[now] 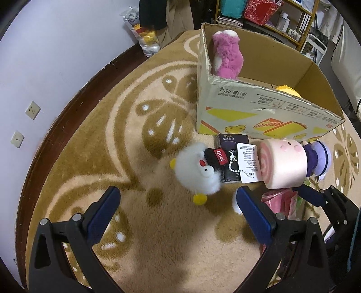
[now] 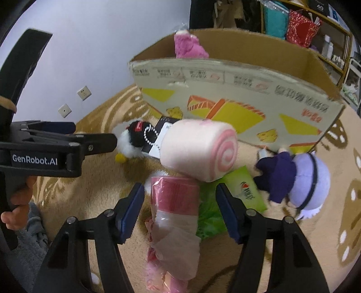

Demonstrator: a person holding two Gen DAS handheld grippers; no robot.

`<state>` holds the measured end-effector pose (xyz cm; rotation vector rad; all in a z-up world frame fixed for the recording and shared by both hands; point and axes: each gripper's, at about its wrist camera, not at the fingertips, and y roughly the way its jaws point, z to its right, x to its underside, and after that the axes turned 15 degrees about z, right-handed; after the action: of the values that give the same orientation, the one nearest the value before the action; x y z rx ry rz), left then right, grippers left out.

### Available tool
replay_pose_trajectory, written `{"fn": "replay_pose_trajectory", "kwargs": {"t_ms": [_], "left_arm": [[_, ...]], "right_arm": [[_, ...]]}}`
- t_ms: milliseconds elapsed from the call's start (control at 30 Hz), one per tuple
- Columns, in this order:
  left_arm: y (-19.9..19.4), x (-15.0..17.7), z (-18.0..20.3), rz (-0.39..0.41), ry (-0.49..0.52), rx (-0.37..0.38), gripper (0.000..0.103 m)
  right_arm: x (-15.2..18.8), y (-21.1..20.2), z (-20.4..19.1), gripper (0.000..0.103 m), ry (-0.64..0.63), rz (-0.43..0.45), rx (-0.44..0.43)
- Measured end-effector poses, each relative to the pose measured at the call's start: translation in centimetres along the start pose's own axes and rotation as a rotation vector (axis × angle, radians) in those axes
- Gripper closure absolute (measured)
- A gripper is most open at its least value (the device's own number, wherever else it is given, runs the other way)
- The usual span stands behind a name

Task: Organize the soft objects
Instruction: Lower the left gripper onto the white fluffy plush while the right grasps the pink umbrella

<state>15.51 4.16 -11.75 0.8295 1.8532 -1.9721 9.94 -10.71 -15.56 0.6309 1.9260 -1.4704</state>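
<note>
A white fluffy bird plush (image 1: pixel 198 173) with a black "Cool" cap lies on the rug just beyond my open left gripper (image 1: pixel 178 202); it shows in the right wrist view (image 2: pixel 133 140) too. A pink swirl-roll plush (image 1: pixel 282 163) (image 2: pixel 198 148) lies beside it, and a purple doll (image 1: pixel 318 160) (image 2: pixel 300 187) to its right. My open right gripper (image 2: pixel 180 207) straddles a pink wrapped roll (image 2: pixel 173 216) without touching it. A cardboard box (image 1: pixel 259 108) (image 2: pixel 225 76) holds a magenta plush (image 1: pixel 227 54) and a yellow plush (image 1: pixel 288 90).
A black packet (image 1: pixel 232 146) and a paper tag (image 1: pixel 248 162) lie under the bird. A green tissue pack (image 2: pixel 243 191) lies under the roll plush. The patterned rug (image 1: pixel 112 157) meets a white wall at left. Shelves (image 1: pixel 282 13) stand behind the box.
</note>
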Motion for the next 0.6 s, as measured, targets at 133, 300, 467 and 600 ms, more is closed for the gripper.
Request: {"fn": "replay_pose_trajectory", "kwargs": {"t_ms": [133, 300, 467, 600], "left_arm": [[1.1, -0.3, 0.1, -0.012, -0.002, -0.001, 0.001], [2.6, -0.4, 0.4, -0.027, 0.011, -0.005, 0.001], [4.0, -0.4, 0.6, -0.043, 0.009, -0.019, 0.001], [5.6, 0.1, 0.5, -0.083, 0.009, -0.069, 0.001]], "right_arm": [[0.1, 0.6, -0.8, 0.034, -0.045, 0.004, 0.030], [0.3, 1.6, -1.4, 0.065, -0.100, -0.002, 0.077], [0.0, 1.9, -0.7, 0.071, -0.049, 0.000, 0.050], [-0.1, 1.8, 0.2, 0.071, -0.007, 0.003, 0.032]]}}
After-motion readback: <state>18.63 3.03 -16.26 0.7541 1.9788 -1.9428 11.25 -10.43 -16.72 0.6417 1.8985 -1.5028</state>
